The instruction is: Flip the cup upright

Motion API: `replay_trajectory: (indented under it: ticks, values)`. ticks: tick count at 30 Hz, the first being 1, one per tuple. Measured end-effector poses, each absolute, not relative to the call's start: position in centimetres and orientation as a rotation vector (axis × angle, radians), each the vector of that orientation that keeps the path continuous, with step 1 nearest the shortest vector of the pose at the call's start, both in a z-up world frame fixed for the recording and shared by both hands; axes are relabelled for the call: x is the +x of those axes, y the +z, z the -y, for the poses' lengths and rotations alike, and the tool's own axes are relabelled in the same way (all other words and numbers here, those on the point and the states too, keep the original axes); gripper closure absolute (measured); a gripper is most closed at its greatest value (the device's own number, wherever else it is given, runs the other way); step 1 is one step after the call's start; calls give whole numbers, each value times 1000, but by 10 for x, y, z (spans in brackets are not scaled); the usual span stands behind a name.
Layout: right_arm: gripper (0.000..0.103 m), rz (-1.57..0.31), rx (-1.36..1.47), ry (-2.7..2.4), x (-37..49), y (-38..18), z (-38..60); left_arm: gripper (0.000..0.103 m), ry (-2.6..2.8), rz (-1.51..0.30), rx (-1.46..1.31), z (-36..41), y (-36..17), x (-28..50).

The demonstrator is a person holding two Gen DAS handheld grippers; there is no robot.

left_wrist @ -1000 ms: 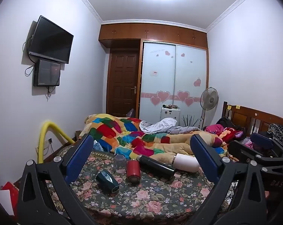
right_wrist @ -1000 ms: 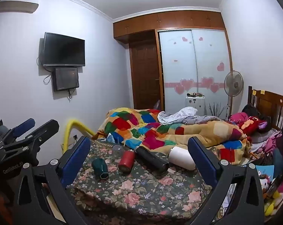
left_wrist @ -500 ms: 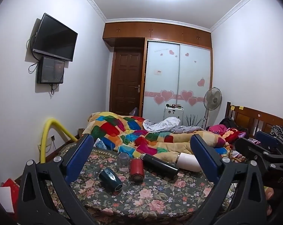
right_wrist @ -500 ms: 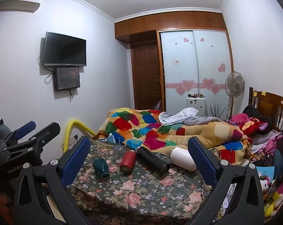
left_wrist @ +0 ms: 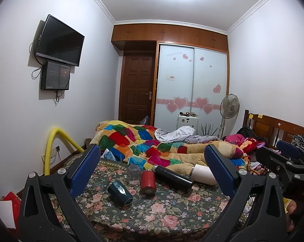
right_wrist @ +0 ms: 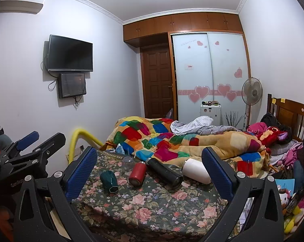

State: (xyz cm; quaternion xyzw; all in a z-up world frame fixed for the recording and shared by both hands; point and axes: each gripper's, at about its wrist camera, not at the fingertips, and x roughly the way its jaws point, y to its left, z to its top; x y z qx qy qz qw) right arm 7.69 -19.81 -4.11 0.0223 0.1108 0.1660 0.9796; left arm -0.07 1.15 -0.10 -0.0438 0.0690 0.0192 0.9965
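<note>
Bed with patchwork quilt [left_wrist: 152,147]: bulks up directly behind the table; its folds lie just beside the far vessels. No room to push anything rearward. Judged risk: a rolling item lodges against or under the quilt.

Table, floral cloth [left_wrist: 172,211]: round; near edge drops away below both grippers, right edge falls toward floor clutter. Open cloth lies toward the viewer, the best room for setting a cup upright. The soft cloth may let a base rock.

Left gripper [left_wrist: 152,173]: blue pads spread wide, holding nothing, well short of the items.

Right gripper [right_wrist: 150,173]: likewise wide apart and empty, hovering at the near rim. The two tools ride close together; they could foul each other if both reach in.

Black flask [left_wrist: 172,176]: on its side, slanting across the middle, touching or nearly touching the red can. Round; would likely roll if nudged.

White cup [left_wrist: 202,174]: on its side at the right, partly hidden behind a pad, closest to the right edge.

Red can [left_wrist: 148,181]: on its side, centre.

Dark green cup [left_wrist: 119,190]: on its side, left of centre, mouth toward the viewer, apart from its neighbours; the likeliest subject. Faceted body may slip or twist if the pads catch a corner.

Clear glass [left_wrist: 133,170]: inverted, just behind the red can; easily toppled by a wide pad.
</note>
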Motion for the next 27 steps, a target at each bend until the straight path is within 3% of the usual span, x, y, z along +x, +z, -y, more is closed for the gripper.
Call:
replay_trajectory:
  ticks: [27]
  values:
    - [0, -224, 47, 334, 74, -42, 197, 0, 44, -143, -84, -11, -9, 0]
